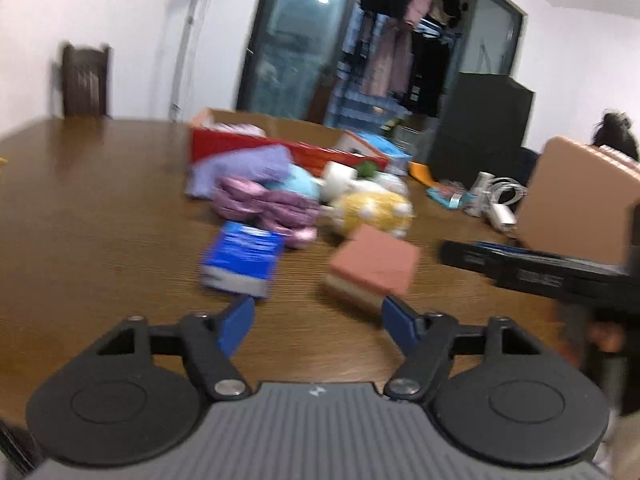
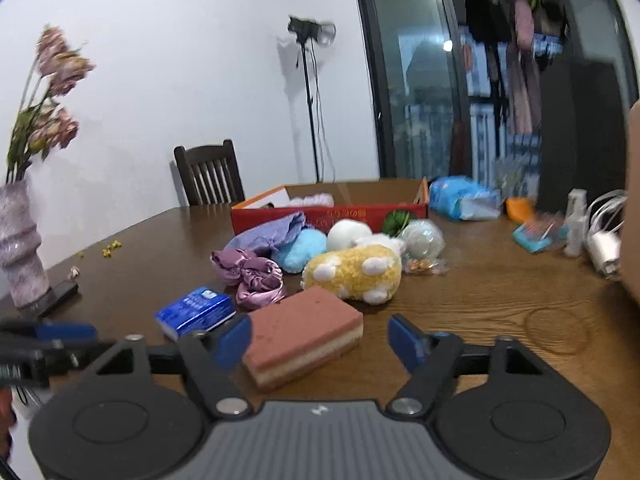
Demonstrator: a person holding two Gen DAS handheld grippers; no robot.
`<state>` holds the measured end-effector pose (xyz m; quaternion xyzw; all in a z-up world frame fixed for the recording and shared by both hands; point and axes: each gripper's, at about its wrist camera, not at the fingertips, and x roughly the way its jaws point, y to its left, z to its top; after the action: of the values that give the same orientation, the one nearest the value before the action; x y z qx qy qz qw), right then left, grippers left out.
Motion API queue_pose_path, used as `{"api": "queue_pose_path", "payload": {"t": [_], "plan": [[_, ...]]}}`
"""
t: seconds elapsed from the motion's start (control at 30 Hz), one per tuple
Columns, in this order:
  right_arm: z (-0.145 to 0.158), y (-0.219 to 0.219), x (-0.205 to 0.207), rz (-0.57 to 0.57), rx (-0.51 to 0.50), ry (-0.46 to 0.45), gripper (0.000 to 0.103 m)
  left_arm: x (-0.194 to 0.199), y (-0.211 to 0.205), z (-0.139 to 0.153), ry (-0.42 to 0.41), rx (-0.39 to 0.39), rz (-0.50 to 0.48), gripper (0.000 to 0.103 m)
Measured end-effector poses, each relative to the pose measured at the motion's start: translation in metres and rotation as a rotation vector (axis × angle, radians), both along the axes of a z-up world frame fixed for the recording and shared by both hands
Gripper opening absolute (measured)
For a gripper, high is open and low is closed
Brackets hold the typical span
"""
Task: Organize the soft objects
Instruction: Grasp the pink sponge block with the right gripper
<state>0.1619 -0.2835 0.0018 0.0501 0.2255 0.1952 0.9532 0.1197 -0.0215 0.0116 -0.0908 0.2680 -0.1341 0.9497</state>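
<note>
A pile of soft things lies on the wooden table (image 2: 500,300): a pink layered sponge (image 2: 304,332) (image 1: 372,268), a yellow plush toy (image 2: 356,274) (image 1: 374,206), purple satin scrunchies (image 2: 250,274) (image 1: 264,204), a blue tissue pack (image 2: 196,312) (image 1: 242,258), a light blue plush (image 2: 300,250) and a lavender cloth (image 2: 272,232). Behind them stands a red open box (image 2: 332,212) (image 1: 256,144). My right gripper (image 2: 320,340) is open, with the sponge just ahead between its fingers. My left gripper (image 1: 318,322) is open and empty, short of the tissue pack and sponge.
A vase with dried flowers (image 2: 20,248) and a dark phone (image 2: 60,294) stand at the left. Chargers, a spray bottle (image 2: 576,220) and a blue bag (image 2: 460,198) lie at the back right. A cardboard box (image 1: 580,204) is at the right. A chair (image 2: 208,174) stands behind the table.
</note>
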Motion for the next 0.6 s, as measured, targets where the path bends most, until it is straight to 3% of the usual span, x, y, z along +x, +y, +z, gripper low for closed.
{"api": "queue_pose_path", "payload": {"t": [0.17, 0.33, 0.4, 0.47, 0.6], "plan": [[-0.007, 0.005, 0.063, 0.059, 0.029, 0.059, 0.057, 0.046, -0.021, -0.012, 0.121, -0.104, -0.080, 0.057], [-0.024, 0.006, 0.099, 0.073, 0.070, 0.156, 0.040, 0.071, -0.020, -0.020, 0.177, -0.170, -0.076, 0.046], [-0.030, 0.003, 0.091, 0.079, 0.088, 0.171, 0.034, 0.075, -0.014, -0.023, 0.172, -0.171, -0.068, 0.038], [-0.030, 0.001, 0.068, 0.076, 0.102, 0.173, 0.028, 0.076, 0.002, -0.024, 0.164, -0.190, -0.040, 0.038], [-0.029, -0.002, 0.006, 0.087, 0.181, 0.153, 0.027, 0.066, 0.028, -0.021, 0.141, -0.248, -0.015, 0.040]]}}
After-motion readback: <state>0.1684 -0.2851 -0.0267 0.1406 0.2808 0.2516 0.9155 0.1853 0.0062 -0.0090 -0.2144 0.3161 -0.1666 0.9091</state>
